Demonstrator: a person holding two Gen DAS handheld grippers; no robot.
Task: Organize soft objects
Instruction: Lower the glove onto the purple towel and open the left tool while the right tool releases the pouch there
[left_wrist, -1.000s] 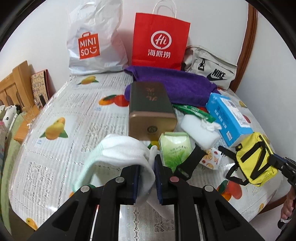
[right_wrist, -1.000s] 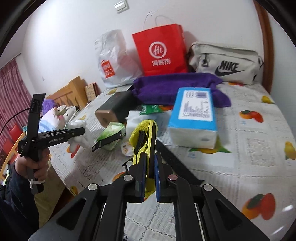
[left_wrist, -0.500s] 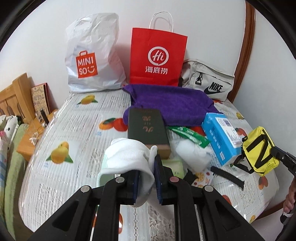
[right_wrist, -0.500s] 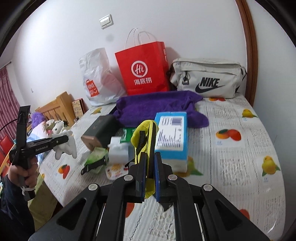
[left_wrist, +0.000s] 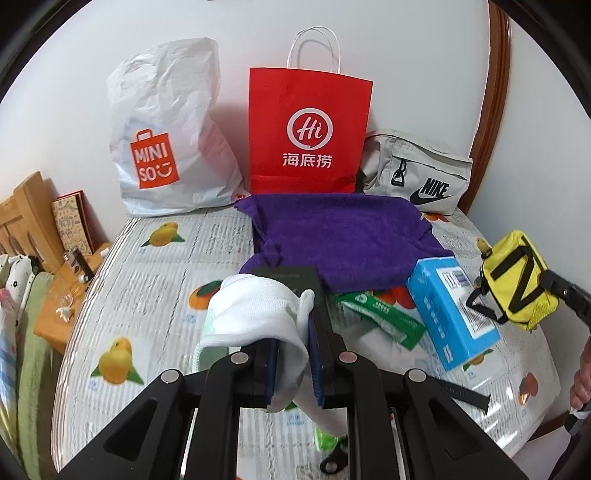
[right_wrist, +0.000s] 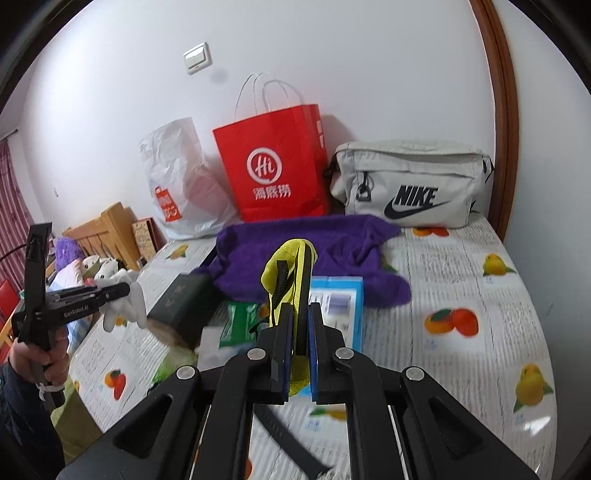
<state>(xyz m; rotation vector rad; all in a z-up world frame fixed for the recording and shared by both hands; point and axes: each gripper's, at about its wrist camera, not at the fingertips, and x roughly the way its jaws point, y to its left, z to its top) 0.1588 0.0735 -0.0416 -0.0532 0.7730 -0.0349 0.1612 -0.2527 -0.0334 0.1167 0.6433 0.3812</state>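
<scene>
My left gripper (left_wrist: 293, 354) is shut on a white sock (left_wrist: 258, 310) and holds it above the table; the sock also shows at the left of the right wrist view (right_wrist: 125, 308). My right gripper (right_wrist: 298, 343) is shut on a small yellow pouch (right_wrist: 290, 280) with black straps, held in the air; the pouch shows at the right of the left wrist view (left_wrist: 517, 280). A purple towel (left_wrist: 343, 240) lies spread at the back of the table, in front of the bags.
Against the wall stand a white Miniso bag (left_wrist: 166, 147), a red paper bag (left_wrist: 308, 136) and a grey Nike bag (left_wrist: 417, 173). A dark box (right_wrist: 184, 306), a blue tissue pack (left_wrist: 450, 306), green packets (left_wrist: 380, 317) and a black strap (left_wrist: 461, 393) lie on the fruit-print tablecloth (left_wrist: 155, 288).
Both grippers have risen and moved toward the back of the table, each keeping its hold. The bags and towel now look nearer and the dark box lies lower in view.
</scene>
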